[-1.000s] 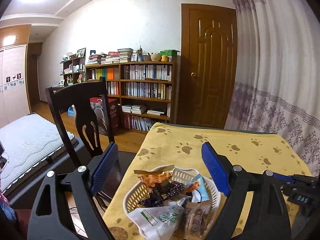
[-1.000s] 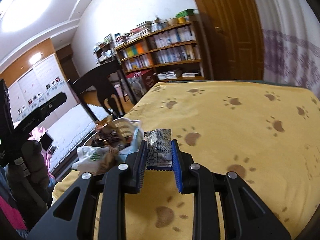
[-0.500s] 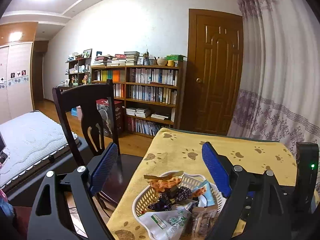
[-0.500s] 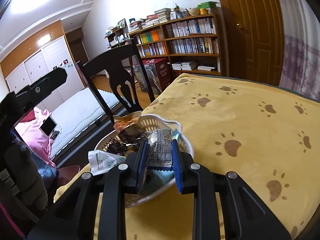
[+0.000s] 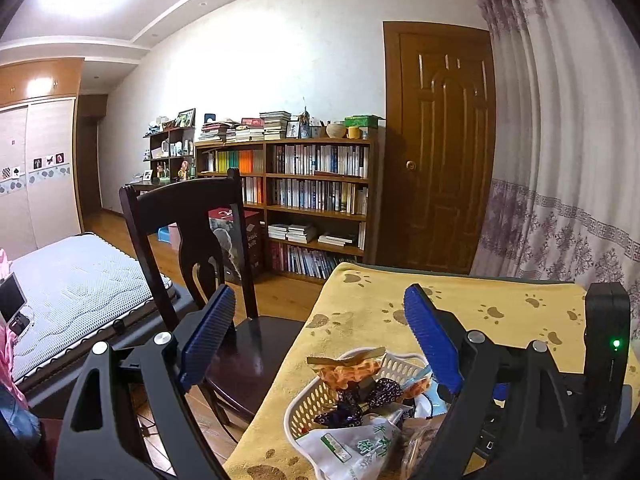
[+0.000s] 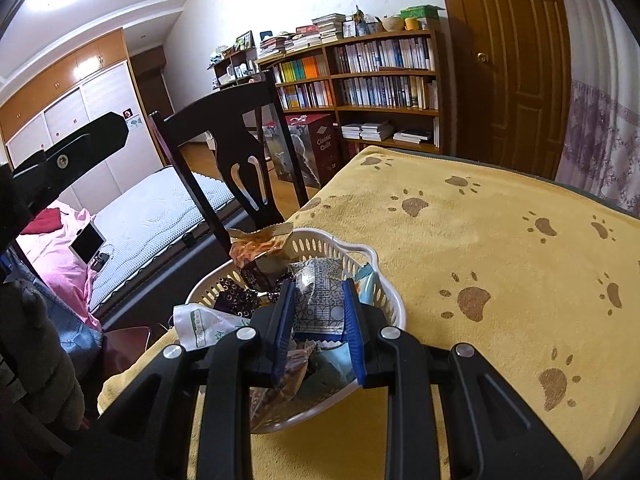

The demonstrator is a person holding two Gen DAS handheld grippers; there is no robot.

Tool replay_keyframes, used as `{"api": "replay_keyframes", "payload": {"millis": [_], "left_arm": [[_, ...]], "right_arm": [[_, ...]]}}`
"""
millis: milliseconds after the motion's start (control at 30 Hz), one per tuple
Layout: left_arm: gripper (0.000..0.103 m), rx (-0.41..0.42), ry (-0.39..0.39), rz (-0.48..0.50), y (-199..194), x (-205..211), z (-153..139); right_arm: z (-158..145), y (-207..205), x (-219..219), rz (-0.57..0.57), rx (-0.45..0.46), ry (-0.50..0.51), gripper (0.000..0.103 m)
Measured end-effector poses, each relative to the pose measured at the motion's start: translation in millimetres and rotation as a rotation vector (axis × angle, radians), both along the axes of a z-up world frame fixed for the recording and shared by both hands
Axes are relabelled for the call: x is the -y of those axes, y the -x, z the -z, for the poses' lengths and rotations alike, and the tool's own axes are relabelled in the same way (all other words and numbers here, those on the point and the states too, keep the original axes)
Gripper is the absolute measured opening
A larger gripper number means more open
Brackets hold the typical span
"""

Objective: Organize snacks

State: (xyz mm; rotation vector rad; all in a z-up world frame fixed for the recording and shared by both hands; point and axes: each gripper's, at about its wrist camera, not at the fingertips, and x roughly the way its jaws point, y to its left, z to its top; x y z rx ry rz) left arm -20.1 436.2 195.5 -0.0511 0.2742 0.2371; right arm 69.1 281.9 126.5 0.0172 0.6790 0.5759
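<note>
Right gripper (image 6: 318,316), jaws clamped on a grey patterned snack packet (image 6: 320,300), now hangs over the white basket (image 6: 394,312) of snacks; a second ago it held the packet over the bare yellow surface (image 6: 500,248) beside the basket. The carry looks complete and release is the likely next step. Left gripper (image 5: 316,344), jaws wide and empty, hovers above the basket's near edge.

A dark wooden chair (image 5: 192,240) stands beside the table's yellow paw-print cloth (image 6: 480,240). Behind it — a full bookshelf (image 5: 316,200), a brown door (image 5: 440,152), a patterned curtain (image 5: 568,160) — and a mattress (image 5: 76,280) to the left.
</note>
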Motion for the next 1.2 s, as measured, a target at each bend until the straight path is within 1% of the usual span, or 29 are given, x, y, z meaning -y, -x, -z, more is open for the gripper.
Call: {"api": "replay_keyframes", "payload": {"millis": [133,333,367,400,633,667,733,767,800,833,900,933,1033,1200], "left_arm": [[0.088,-0.001,-0.015,-0.002,0,2,0],[0.088,-0.001,-0.013,-0.003,0,3,0],[0.089,-0.001,-0.013,-0.003,0,3,0],[0.095,0.001,-0.015,-0.005,0,3,0],[0.098,0.0,-0.025,-0.01,-1,4,2],[0.099,0.0,-0.027,-0.012,-1,4,3],[0.1,0.003,-0.031,-0.02,-1,3,3],[0.1,0.003,-0.034,-0.025,0,2,4],[0.1,0.004,-0.038,-0.03,0,2,4],[0.1,0.004,-0.041,-0.037,0,1,5],[0.1,0.002,-0.043,-0.043,0,0,5],[0.1,0.001,-0.042,-0.043,0,-1,6],[0.1,-0.002,-0.048,-0.042,1,0,6],[0.1,0.002,-0.068,-0.035,4,4,4]], "right_arm": [[0,0,-2,0.001,0.0,-0.001,0.025],[0,1,-3,0.0,-0.001,0.0,0.025],[1,1,-4,-0.002,-0.002,-0.002,0.025],[1,1,-3,-0.003,-0.003,-0.003,0.026],[2,5,2,0.012,0.005,-0.002,0.027],[3,4,3,0.014,0.006,-0.003,0.029],[3,8,7,0.03,0.019,-0.014,0.046],[3,9,9,0.037,0.022,-0.018,0.051],[2,11,12,0.046,0.028,-0.029,0.059],[2,13,15,0.05,0.029,-0.037,0.071],[1,16,21,0.057,0.035,-0.056,0.084],[1,19,25,0.06,0.039,-0.066,0.087],[1,24,32,0.059,0.033,-0.074,0.091],[1,37,37,0.059,0.056,-0.054,0.093]]}}
